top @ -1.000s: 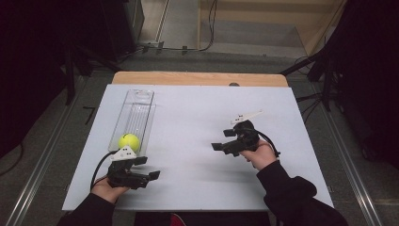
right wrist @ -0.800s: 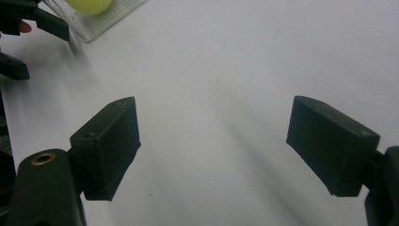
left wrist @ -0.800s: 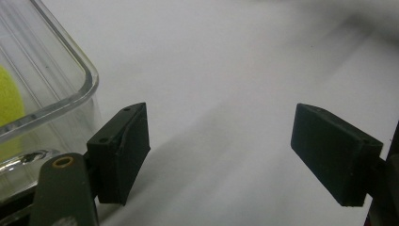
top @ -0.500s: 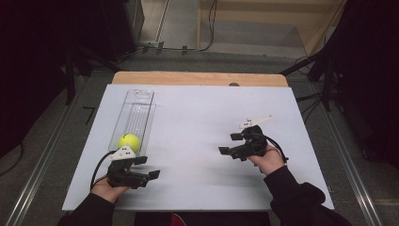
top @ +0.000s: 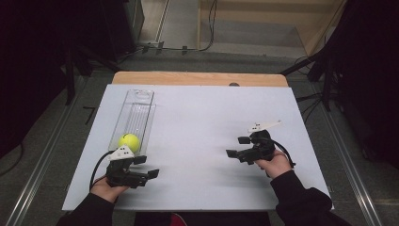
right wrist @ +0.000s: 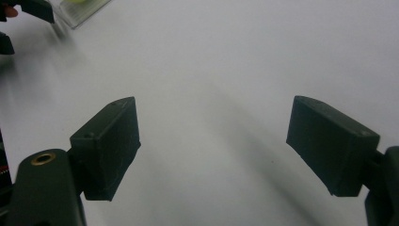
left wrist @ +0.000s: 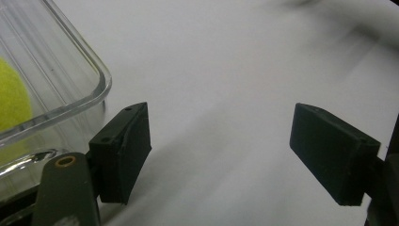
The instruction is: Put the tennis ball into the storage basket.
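Observation:
A yellow-green tennis ball (top: 129, 141) lies at the near end of a long clear plastic container (top: 141, 101) on the white table's left side. My left gripper (top: 147, 167) rests just in front of that end, open, with nothing between its jaws. In the left gripper view the left gripper (left wrist: 219, 155) stands wide apart over bare table, with the container's rim (left wrist: 70, 101) and the ball (left wrist: 11, 99) at the left. My right gripper (top: 237, 147) hovers over the table's right side, pointing left. In the right gripper view the right gripper (right wrist: 211, 150) is open on nothing.
The white tabletop (top: 197, 117) sits on a wooden board (top: 197, 78) whose edge shows at the back. Metal rails run along both sides of the table, and cables lie on the floor behind. In the right gripper view the container (right wrist: 80, 12) is at the top left.
The right hand has drifted to the right and a little nearer the front edge, jaws unchanged. The left hand, the ball and the container have stayed put.

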Available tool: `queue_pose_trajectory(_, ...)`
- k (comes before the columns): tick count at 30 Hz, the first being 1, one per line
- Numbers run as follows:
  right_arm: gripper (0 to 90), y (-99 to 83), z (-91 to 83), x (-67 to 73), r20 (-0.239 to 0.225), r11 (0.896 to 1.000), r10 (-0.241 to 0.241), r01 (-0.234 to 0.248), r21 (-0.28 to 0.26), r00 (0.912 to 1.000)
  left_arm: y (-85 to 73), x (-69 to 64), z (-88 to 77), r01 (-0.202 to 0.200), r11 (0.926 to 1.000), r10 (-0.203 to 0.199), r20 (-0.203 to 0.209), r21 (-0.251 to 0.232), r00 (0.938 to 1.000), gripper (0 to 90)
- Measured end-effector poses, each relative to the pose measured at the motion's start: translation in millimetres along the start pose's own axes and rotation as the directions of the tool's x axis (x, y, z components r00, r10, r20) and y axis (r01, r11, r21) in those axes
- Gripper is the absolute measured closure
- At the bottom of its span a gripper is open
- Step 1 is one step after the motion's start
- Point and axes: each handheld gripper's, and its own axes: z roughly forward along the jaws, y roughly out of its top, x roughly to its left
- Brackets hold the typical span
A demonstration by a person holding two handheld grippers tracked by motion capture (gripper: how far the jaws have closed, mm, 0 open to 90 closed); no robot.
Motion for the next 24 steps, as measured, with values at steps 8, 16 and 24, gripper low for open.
queue_pose_trajectory(8, 15.7, -13.7, -10.7, -2.1, 0.015, 1.000, 0.015, -0.015, -0.016, 0.9998, 0.1, -0.5, 1.2, 0.004, 1.0000, -0.004, 0.000, 0.005, 1.0000, 21.3)
queue_pose_trajectory(16, 15.7, -28.4, -20.3, -2.7, 0.026, 0.999, 0.038, -0.037, -0.025, 0.9989, 0.5, -1.6, 1.6, 0.001, 1.0000, -0.001, 0.005, 0.009, 1.0000, 21.3)
queue_pose_trajectory(24, 15.7, -41.3, -28.0, -1.1, 0.029, 0.999, 0.044, -0.043, -0.032, 0.9986, 0.6, -1.7, 1.7, -0.001, 0.9999, 0.001, 0.005, 0.014, 1.0000, 21.3)
